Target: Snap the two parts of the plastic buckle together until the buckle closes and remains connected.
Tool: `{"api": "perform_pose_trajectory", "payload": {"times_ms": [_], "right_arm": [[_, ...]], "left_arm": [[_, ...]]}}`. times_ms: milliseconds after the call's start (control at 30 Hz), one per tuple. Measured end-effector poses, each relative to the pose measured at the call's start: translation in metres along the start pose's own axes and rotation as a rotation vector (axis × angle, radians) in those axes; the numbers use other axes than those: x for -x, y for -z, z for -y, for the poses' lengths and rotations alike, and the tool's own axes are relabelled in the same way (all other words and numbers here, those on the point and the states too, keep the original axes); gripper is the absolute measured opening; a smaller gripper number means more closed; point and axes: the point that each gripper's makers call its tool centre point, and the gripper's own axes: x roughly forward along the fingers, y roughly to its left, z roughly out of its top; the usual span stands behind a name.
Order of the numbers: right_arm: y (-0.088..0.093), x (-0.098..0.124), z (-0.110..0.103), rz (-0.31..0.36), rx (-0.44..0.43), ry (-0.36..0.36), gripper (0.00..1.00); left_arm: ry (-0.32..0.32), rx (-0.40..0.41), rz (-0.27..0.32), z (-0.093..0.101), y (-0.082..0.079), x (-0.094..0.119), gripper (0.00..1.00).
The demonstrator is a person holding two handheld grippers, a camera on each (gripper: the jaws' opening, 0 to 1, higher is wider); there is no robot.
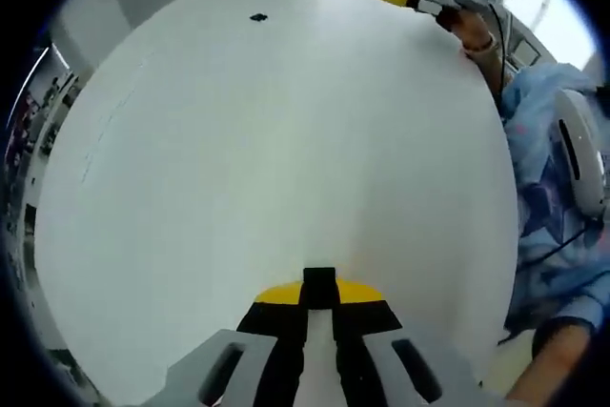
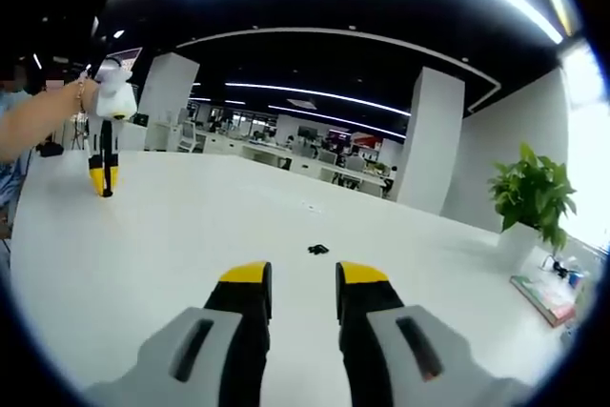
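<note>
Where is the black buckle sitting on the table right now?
The buckle lies alone on the white table, just beyond the right hand-held gripper in the right gripper view. In the left gripper view it is a small far speck.

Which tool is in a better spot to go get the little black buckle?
Probably the right tool. Its jaws stand apart and the buckle lies on the table just ahead of them. From the left tool, with jaws together, the buckle looks far across the table.
</note>
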Motion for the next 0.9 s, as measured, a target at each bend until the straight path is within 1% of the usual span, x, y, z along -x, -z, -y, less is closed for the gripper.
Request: {"api": "perform_pose_trajectory", "payload": {"times_ms": [100,233,367,533,700,900], "right_arm": [[-0.001,0.001,0.001,0.003,0.000,0.008,0.27],[0.000,0.002,0.005,0.000,0.001,0.031,0.27],[0.002,0.001,0.005,-0.011,0.000,0.034,0.27],[0.003,0.000,0.005,-0.023,0.007,0.037,0.27],[0.004,0.000,0.008,-0.025,0.009,0.045,0.27],[0.002,0.000,0.012,-0.019,0.014,0.058,0.27]], "left_arm": [[-0.007,-0.019,-0.013,0.009,0.003,-0.001,0.08],[0.003,-0.035,-0.013,0.023,0.005,-0.001,0.08],[-0.008,-0.049,-0.018,0.031,0.006,-0.002,0.08],[0.003,-0.083,-0.024,0.042,0.006,-0.002,0.08],[0.010,-0.092,-0.041,0.047,0.006,-0.004,0.09],[0.017,-0.097,-0.039,0.048,0.004,-0.005,0.09]]}}
